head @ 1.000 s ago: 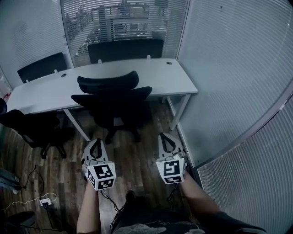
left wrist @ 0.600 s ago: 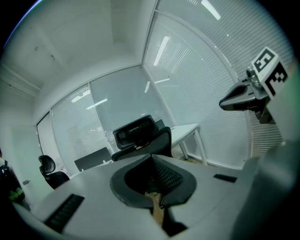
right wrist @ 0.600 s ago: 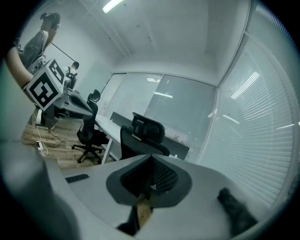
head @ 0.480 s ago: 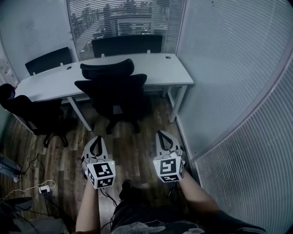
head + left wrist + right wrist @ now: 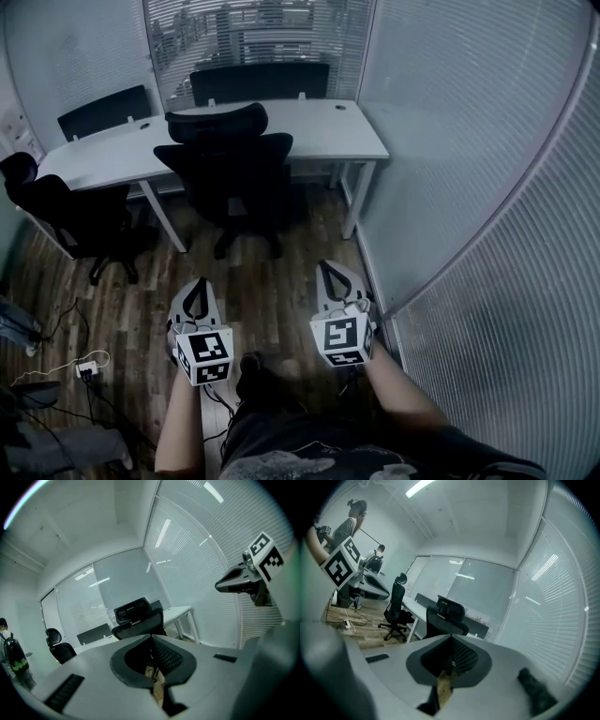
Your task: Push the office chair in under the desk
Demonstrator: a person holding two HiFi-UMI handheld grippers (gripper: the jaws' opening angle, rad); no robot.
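Observation:
The black office chair (image 5: 230, 173) stands with its back towards me at the front edge of the white desk (image 5: 328, 127), its headrest (image 5: 217, 122) overlapping the desktop. Both grippers hang over the wood floor short of the chair's base, apart from it. My left gripper (image 5: 196, 284) is shut with nothing in it, and so is my right gripper (image 5: 330, 269). The left gripper view shows the chair (image 5: 138, 620) straight beyond the shut jaws, with the right gripper (image 5: 248, 576) alongside. In the right gripper view the chair (image 5: 447, 616) also lies ahead.
A second black chair (image 5: 66, 211) stands at the desk's left part. A power strip with cable (image 5: 84, 367) lies on the floor at left. A glass wall with blinds (image 5: 469, 141) closes the right side, near the desk leg (image 5: 356, 202). People stand far left (image 5: 349, 522).
The desk, both chairs and the floor cable have slid up the head view, and a little more floor shows between the grippers and the chair. Both grippers stay shut.

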